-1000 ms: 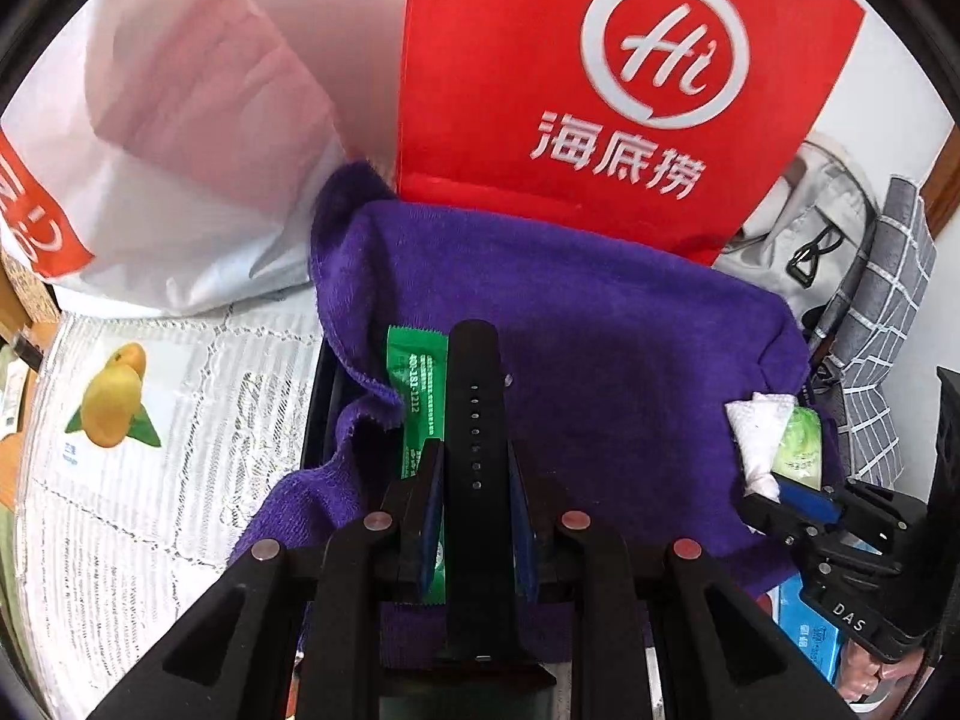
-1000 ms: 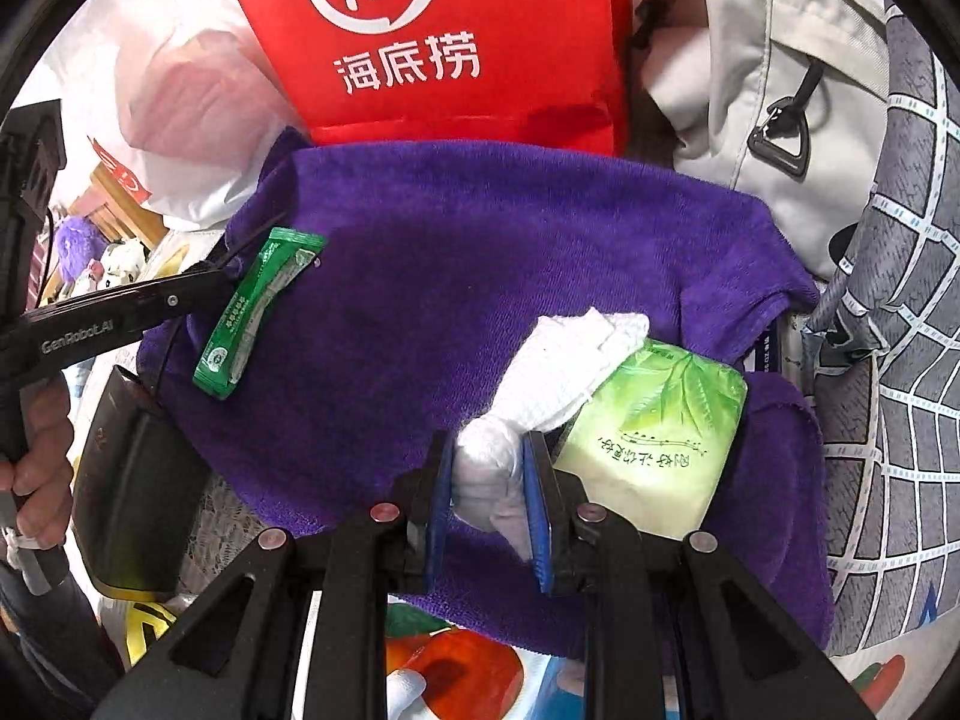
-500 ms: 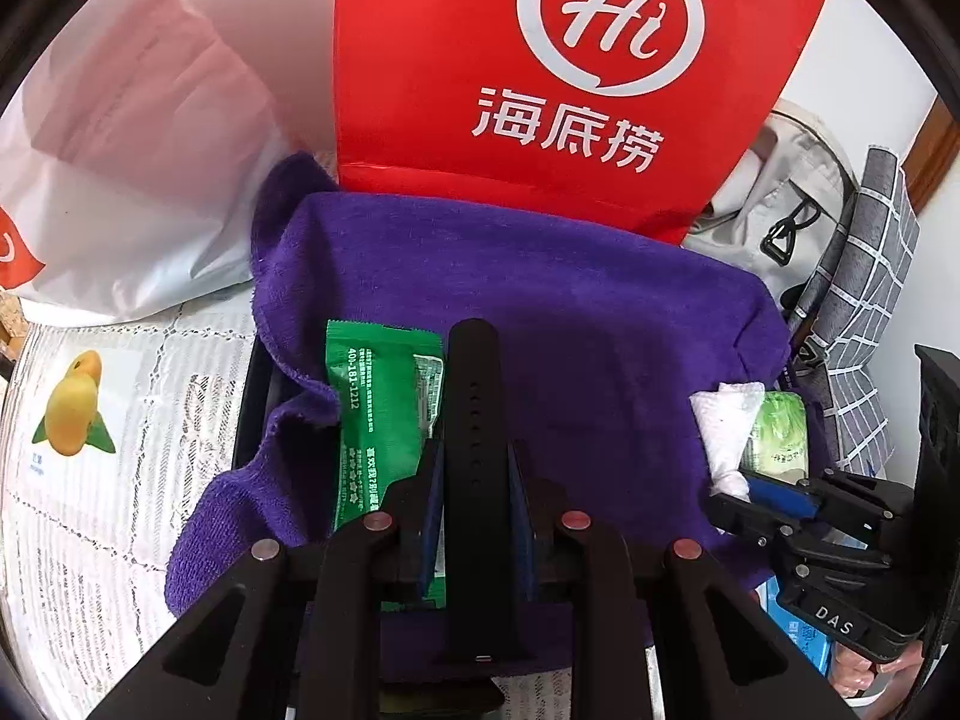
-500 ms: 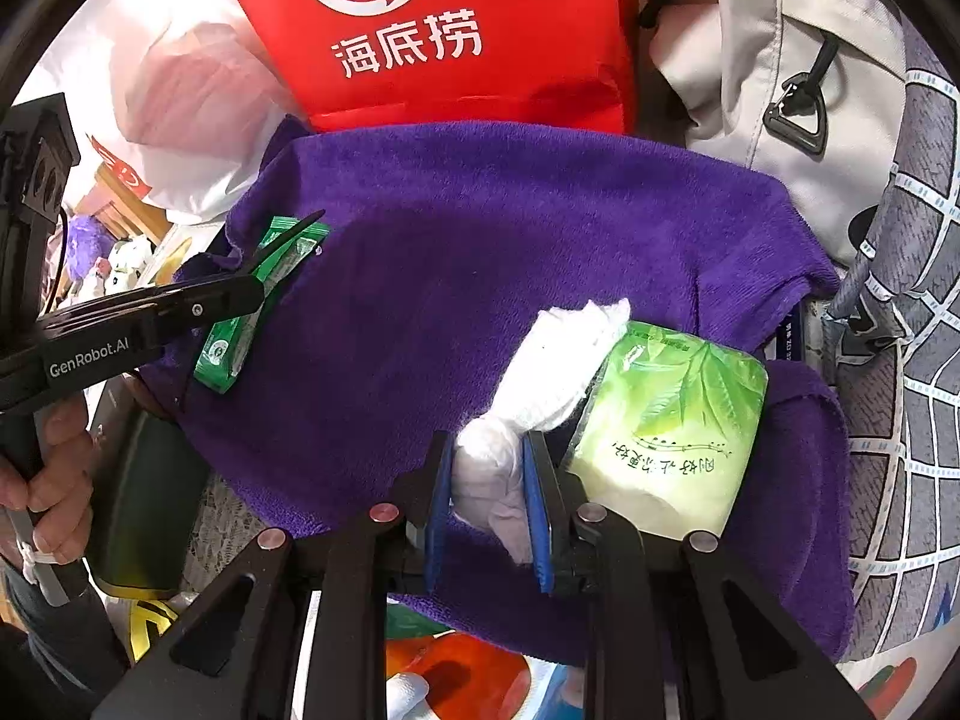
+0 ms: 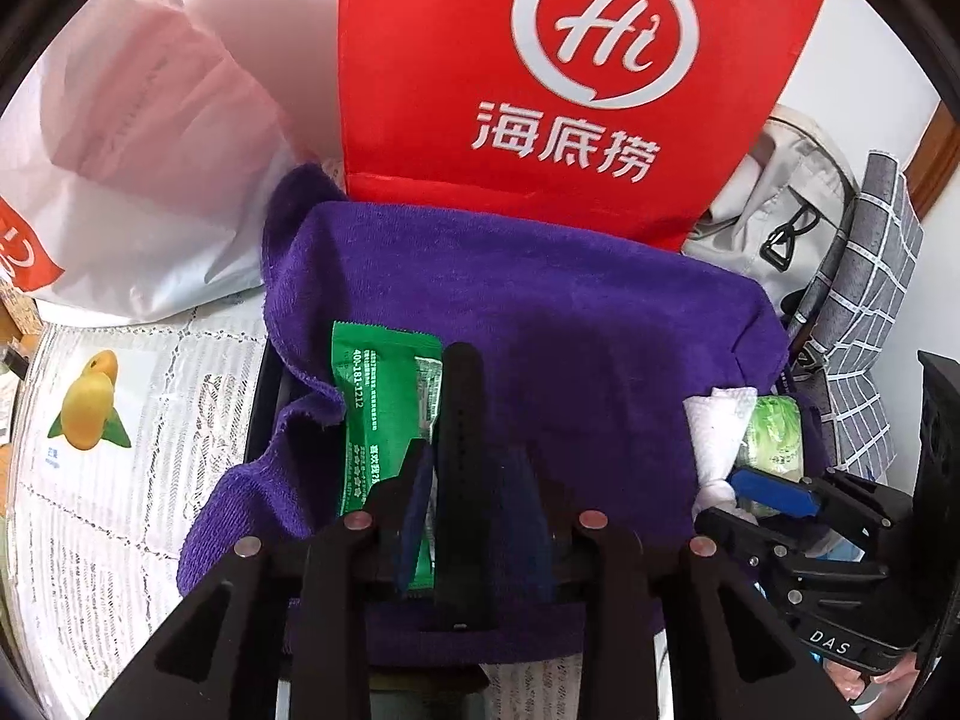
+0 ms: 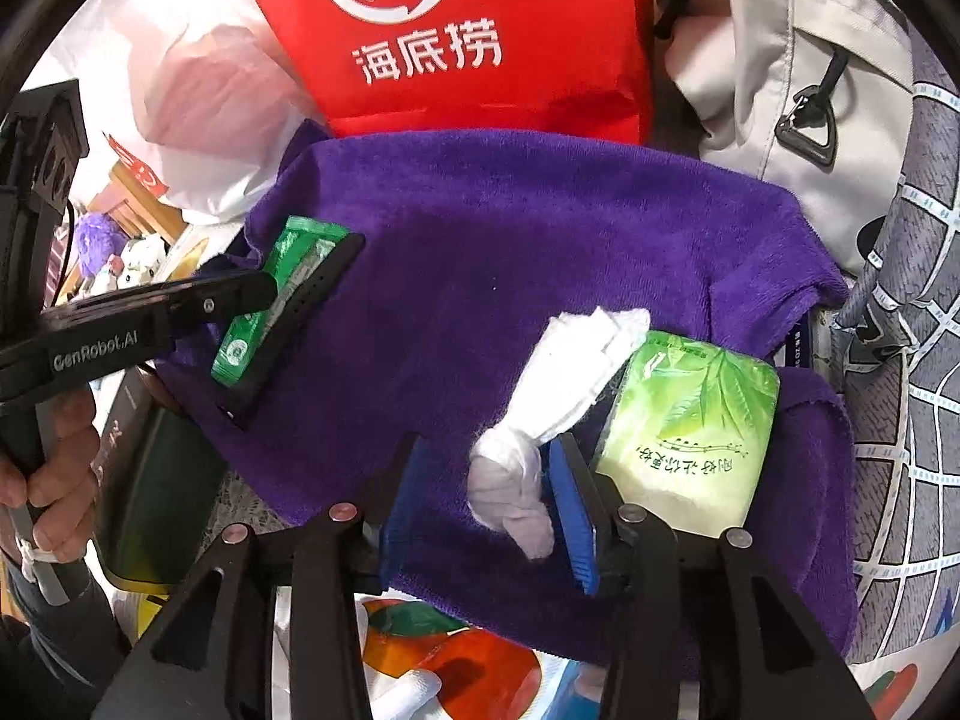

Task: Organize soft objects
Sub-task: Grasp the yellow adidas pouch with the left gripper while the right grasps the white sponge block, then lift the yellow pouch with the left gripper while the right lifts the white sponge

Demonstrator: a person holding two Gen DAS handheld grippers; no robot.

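A purple towel (image 5: 570,312) (image 6: 510,240) lies spread over a dark box. On its left side a green packet (image 5: 384,420) (image 6: 282,276) sits beside a black strap (image 5: 459,408) (image 6: 306,300). My left gripper (image 5: 471,462) (image 6: 252,300) straddles the strap; its jaws are opening and gaps show on both sides of it. On the right, a twisted white tissue (image 6: 516,480) (image 5: 717,426) rests against a pale green tissue pack (image 6: 690,420) (image 5: 774,432). My right gripper (image 6: 487,450) (image 5: 738,504) is opening around the tissue, whose knot leans toward the right pad.
A red bag (image 5: 540,60) stands behind the towel, with a white plastic bag (image 5: 150,150) to its left. A pale backpack (image 6: 780,60) and grey checked cloth (image 6: 918,360) crowd the right. A lace tablecloth (image 5: 120,510) lies left. A person's hand (image 6: 54,480) holds the left gripper.
Both pairs of jaws have widened. The left pads have come off the black strap and the right pads have come off the white tissue; both things lie on the towel.
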